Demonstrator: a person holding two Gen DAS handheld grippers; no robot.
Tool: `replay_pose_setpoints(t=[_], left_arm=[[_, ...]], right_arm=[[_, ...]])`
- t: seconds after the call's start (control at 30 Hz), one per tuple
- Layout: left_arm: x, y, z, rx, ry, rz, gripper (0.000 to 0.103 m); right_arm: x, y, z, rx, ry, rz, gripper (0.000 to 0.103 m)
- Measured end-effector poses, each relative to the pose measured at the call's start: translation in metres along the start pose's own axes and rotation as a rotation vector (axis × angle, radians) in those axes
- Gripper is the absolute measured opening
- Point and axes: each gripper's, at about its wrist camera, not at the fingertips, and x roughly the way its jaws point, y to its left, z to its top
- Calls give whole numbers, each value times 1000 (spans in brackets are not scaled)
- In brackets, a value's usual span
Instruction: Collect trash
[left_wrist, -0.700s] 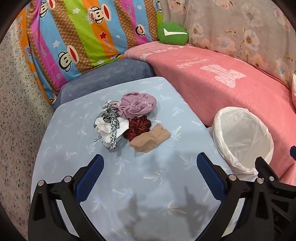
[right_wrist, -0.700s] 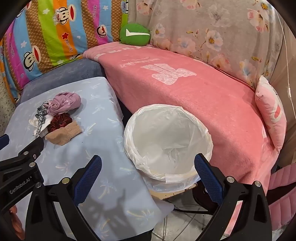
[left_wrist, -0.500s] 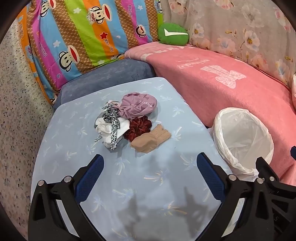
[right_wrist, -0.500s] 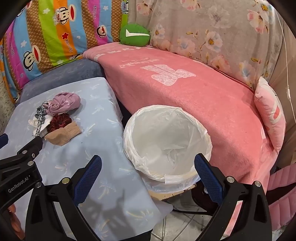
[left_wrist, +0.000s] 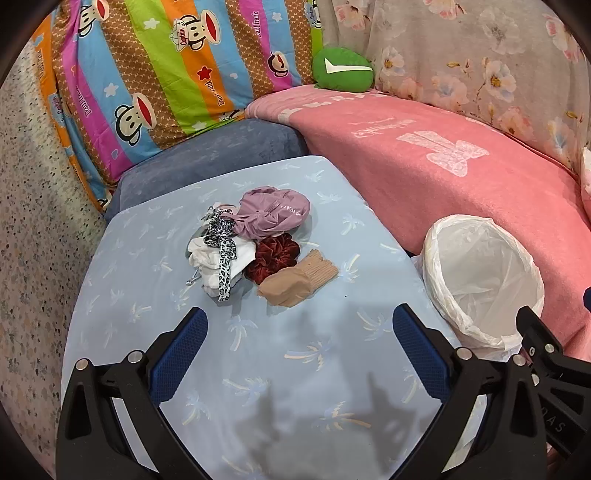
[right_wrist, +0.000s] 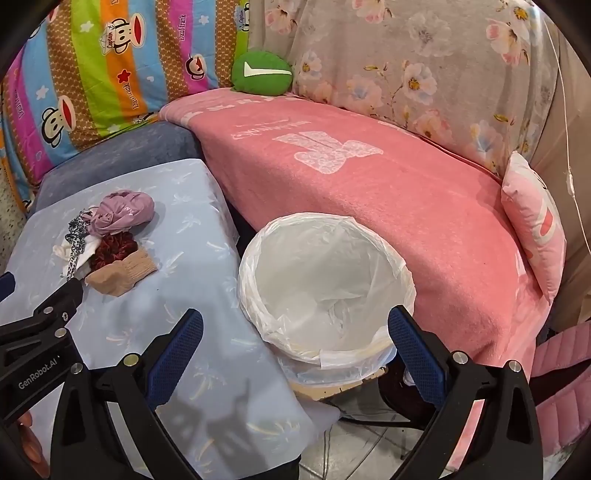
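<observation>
A pale blue tablecloth printed with palm trees (left_wrist: 295, 354) carries a mauve satin pouch (left_wrist: 273, 214), a dark red velvet scrunchie (left_wrist: 275, 254), a tan ribbed sock (left_wrist: 299, 282), white cloth (left_wrist: 201, 254) and a leopard-print ribbon (left_wrist: 223, 254). Right of the tablecloth: a white-lined bin (right_wrist: 327, 291) and a pink blanket (right_wrist: 388, 184).

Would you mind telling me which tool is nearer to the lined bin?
Right. The right tool hangs open right over the lined bin's near rim; the left tool hangs open above the table, with the bin off to its side.
</observation>
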Motion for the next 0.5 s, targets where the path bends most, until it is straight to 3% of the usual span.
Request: replay_pose_setpoints(t=[0.5], left_arm=[[0,-1,2,-3,-2,-3,96]], right_arm=[[-1,-2,5,-5,-1,-2,98]])
